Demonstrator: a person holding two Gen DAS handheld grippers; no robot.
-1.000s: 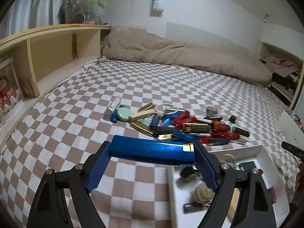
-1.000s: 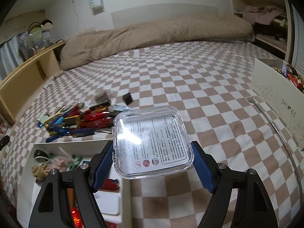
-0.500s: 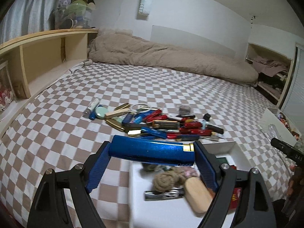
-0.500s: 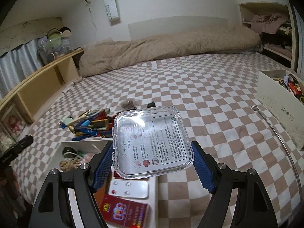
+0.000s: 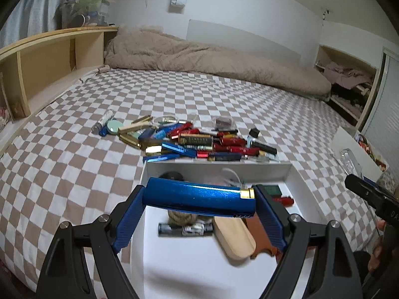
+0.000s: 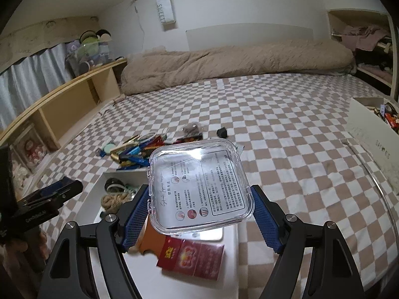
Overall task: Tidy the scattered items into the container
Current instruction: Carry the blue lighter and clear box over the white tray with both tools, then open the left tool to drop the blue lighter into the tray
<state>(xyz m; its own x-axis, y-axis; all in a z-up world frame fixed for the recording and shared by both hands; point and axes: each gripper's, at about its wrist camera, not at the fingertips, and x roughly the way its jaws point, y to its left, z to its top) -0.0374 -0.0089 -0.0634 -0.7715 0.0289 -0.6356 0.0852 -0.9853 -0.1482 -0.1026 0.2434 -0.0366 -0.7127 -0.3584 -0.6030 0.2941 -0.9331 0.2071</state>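
shiny blue tube (image 5: 199, 198) with gold end. see-through box (image 6: 199, 186), black writing, red dots. white tray (image 5: 217, 168). red packet (image 6: 190, 259) with yellow marks. bed sheet (image 5: 74, 154) brown-white checks. blanket (image 6: 234, 62) beige.

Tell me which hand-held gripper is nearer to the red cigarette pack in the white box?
Right. The right hand-held gripper hangs directly over the red cigarette pack. The left hand-held gripper is above the box's left half, farther off.

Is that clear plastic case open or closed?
Closed: the clear plastic case has its lid flat on the base, held in the right hand-held gripper.
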